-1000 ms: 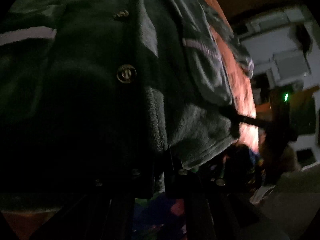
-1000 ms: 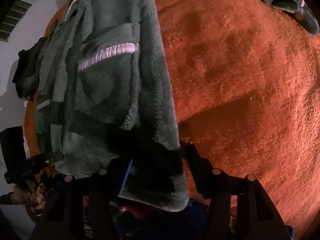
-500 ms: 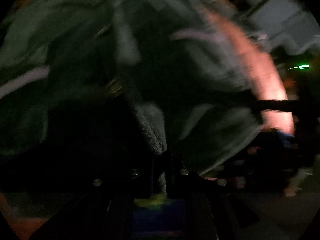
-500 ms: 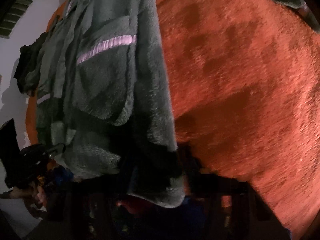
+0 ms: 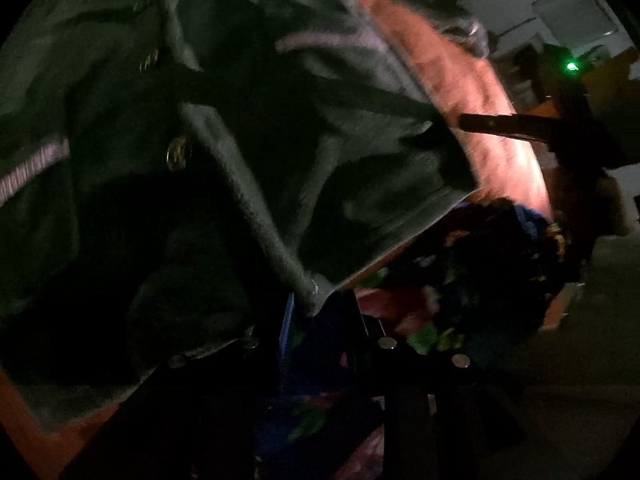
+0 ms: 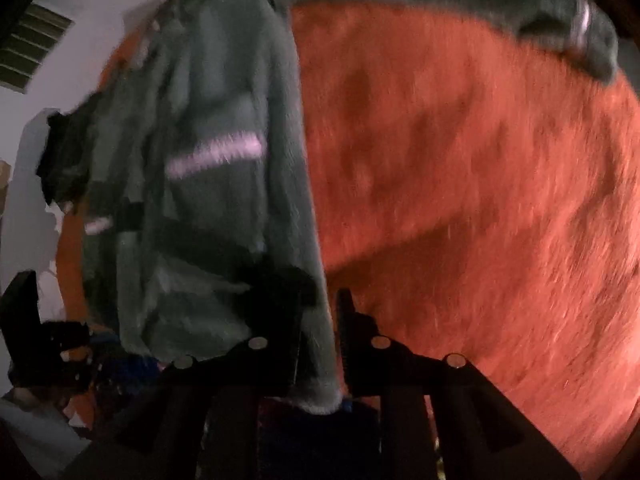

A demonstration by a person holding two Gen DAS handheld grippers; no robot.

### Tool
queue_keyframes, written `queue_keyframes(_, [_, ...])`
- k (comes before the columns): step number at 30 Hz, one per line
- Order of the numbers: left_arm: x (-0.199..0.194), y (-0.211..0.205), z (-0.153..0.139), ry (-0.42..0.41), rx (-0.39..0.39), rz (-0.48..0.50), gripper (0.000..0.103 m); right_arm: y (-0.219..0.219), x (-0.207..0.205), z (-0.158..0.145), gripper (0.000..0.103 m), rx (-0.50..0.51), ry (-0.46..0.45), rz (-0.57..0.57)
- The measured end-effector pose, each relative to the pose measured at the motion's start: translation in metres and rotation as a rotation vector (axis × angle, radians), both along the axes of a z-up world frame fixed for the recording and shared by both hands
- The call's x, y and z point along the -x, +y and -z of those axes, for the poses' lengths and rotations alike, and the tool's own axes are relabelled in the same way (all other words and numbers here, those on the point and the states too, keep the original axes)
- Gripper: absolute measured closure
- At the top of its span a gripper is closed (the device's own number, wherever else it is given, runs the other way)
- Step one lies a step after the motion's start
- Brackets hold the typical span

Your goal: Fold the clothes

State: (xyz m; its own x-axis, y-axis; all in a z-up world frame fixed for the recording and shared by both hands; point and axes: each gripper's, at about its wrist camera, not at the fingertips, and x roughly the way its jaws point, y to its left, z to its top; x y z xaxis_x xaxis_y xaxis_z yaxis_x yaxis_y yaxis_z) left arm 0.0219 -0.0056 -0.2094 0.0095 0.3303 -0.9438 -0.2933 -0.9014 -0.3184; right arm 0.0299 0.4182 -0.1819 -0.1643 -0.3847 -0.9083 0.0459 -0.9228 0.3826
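A dark green fleece jacket (image 5: 280, 120) with brass buttons and pale lilac stripes lies on an orange-red fuzzy blanket (image 6: 480, 200). In the left wrist view my left gripper (image 5: 320, 304) is shut on the jacket's lower front corner. In the right wrist view my right gripper (image 6: 320, 320) is shut on the jacket's (image 6: 224, 208) hem edge, which hangs down between the fingers. The right gripper also shows in the left wrist view (image 5: 520, 126) at the jacket's far edge. The left gripper shows at the lower left of the right wrist view (image 6: 36, 344).
The blanket (image 5: 480, 92) shows as an orange strip in the left wrist view. Dark flowered cloth (image 5: 480, 264) lies below the blanket's edge. A white wall with a vent (image 6: 28, 52) is at the upper left. Dim furniture and a green light (image 5: 570, 66) are at the far right.
Both grippers have lifted and pulled the jacket's bottom edge. The jacket's front has shifted and creased, and the right gripper's jaws now sit closer on the hem.
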Motion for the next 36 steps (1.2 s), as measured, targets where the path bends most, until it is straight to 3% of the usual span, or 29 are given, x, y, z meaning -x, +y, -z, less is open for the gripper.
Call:
queue_keyframes(4, [0.022,-0.038,-0.003,0.003,0.085,-0.108,0.078,-0.027,0.017,0.010,0.087,0.020,0.001,-0.052])
queue_keyframes(7, [0.042,-0.073,-0.007,-0.023,0.121,-0.201,0.078,-0.057,0.028,0.018,0.087,-0.053,-0.037,-0.140])
queue_keyframes(11, [0.079,-0.123,-0.037,-0.025,0.112,-0.263,0.076,-0.079,0.061,-0.022,0.087,-0.112,0.091,-0.313])
queue_keyframes(13, [0.103,-0.153,-0.050,-0.013,0.180,-0.310,0.062,-0.082,0.094,-0.039,0.087,-0.147,0.107,-0.339])
queue_keyframes(14, [0.117,-0.168,-0.053,-0.008,0.236,-0.340,0.053,-0.078,0.115,-0.040,0.086,-0.134,0.094,-0.307])
queue_keyframes(16, [0.144,-0.196,-0.055,-0.016,0.330,-0.405,0.051,-0.064,0.157,-0.042,0.076,-0.096,0.065,-0.204])
queue_keyframes(18, [0.169,-0.217,-0.050,-0.062,0.344,-0.469,0.051,-0.051,0.186,-0.027,0.065,-0.066,0.029,-0.044])
queue_keyframes(20, [0.190,-0.224,-0.042,-0.109,0.295,-0.505,0.051,-0.007,0.205,-0.016,0.056,0.002,0.000,0.120])
queue_keyframes(24, [0.219,-0.197,-0.023,-0.166,0.205,-0.438,0.051,0.084,0.217,0.006,0.039,0.111,-0.045,0.364])
queue_keyframes(30, [0.246,-0.140,0.008,-0.239,0.047,-0.348,0.051,0.218,0.217,0.025,0.039,0.304,-0.132,0.738])
queue_keyframes(31, [0.248,-0.134,0.011,-0.241,0.033,-0.343,0.051,0.231,0.218,0.022,0.037,0.286,-0.120,0.778])
queue_keyframes(32, [0.252,-0.128,0.014,-0.241,0.017,-0.338,0.051,0.243,0.219,0.019,0.026,0.263,-0.108,0.812])
queue_keyframes(33, [0.255,-0.122,0.017,-0.241,0.000,-0.333,0.051,0.247,0.222,0.017,0.024,0.221,-0.098,0.810])
queue_keyframes(36, [0.264,-0.112,0.025,-0.259,-0.057,-0.332,0.051,0.248,0.236,0.021,0.024,0.113,-0.076,0.724])
